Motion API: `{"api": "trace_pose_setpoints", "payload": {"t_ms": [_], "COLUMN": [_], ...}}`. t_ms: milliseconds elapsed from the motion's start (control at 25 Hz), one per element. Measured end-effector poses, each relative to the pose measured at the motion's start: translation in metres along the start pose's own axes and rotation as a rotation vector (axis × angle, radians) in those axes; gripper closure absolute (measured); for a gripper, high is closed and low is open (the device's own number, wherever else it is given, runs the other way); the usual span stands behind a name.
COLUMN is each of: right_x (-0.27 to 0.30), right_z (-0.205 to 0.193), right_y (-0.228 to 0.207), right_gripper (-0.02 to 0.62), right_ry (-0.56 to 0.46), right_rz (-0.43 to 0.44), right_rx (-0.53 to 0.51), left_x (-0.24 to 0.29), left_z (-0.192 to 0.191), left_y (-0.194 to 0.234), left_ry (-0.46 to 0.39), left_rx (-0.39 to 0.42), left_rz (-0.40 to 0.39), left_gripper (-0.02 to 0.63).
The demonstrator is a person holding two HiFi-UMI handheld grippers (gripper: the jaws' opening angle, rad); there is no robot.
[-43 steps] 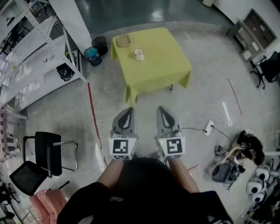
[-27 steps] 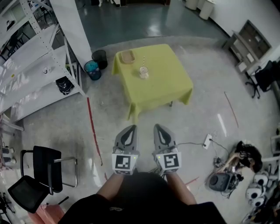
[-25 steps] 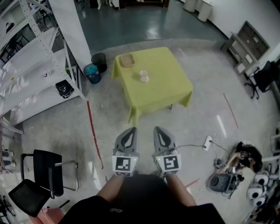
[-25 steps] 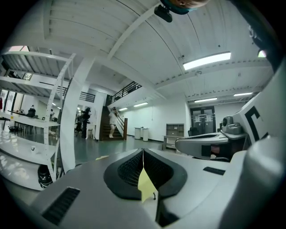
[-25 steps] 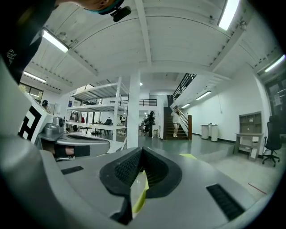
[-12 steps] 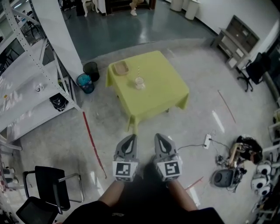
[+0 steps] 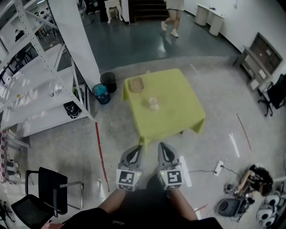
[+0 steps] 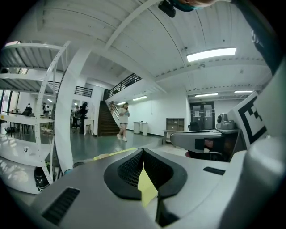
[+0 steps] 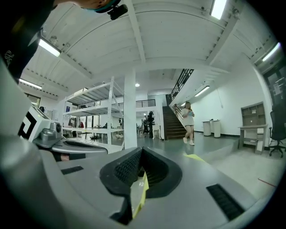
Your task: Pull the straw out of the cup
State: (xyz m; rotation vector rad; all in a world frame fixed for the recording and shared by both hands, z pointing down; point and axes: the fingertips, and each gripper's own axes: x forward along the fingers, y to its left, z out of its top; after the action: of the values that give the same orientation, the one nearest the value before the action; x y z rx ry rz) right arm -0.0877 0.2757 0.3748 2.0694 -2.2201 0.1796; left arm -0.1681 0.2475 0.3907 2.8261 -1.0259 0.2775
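In the head view a clear cup (image 7: 153, 103) with a thin straw (image 7: 153, 95) standing in it sits near the middle of a yellow-green table (image 7: 178, 112), well ahead of me. My left gripper (image 7: 133, 154) and right gripper (image 7: 165, 152) are held side by side close to my body, short of the table's near edge, both pointing toward it. Both are shut with nothing between the jaws. In the left gripper view (image 8: 143, 152) and the right gripper view (image 9: 142, 152) the jaws meet in a closed line and only a sliver of the table shows.
A tan tray (image 7: 136, 84) lies at the table's far left corner. Two bins (image 7: 101, 94) stand left of the table beside white shelving (image 7: 40, 89). A black chair (image 7: 49, 190) is at lower left, cables and gear (image 7: 232, 205) at lower right. A person (image 7: 172, 13) walks far behind.
The table and cup have shifted in the head view as I walk forward across the floor. Both grippers stay shut and side by side. A person has come into view at the top.
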Motion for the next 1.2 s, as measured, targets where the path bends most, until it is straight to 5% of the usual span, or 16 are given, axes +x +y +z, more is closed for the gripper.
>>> {"api": "trace_pose_setpoints", "payload": {"t_ms": [760,1200], "right_x": [0.062,0.154], "right_z": [-0.019,-0.038], "right_y": [-0.161,-0.167], "right_gripper": [0.578,0.578], "right_ry": [0.034,0.118], "right_rz": [0.022,0.009], "right_rx": [0.11,0.063], "left_x": [0.159,0.219], "left_z": [0.012,-0.001], "left_y": [-0.042,0.041], "left_ry": [0.121,0.147], "left_rx": [0.051,0.022], "left_rz": [-0.013,-0.024], "left_gripper": [0.56,0.56]}}
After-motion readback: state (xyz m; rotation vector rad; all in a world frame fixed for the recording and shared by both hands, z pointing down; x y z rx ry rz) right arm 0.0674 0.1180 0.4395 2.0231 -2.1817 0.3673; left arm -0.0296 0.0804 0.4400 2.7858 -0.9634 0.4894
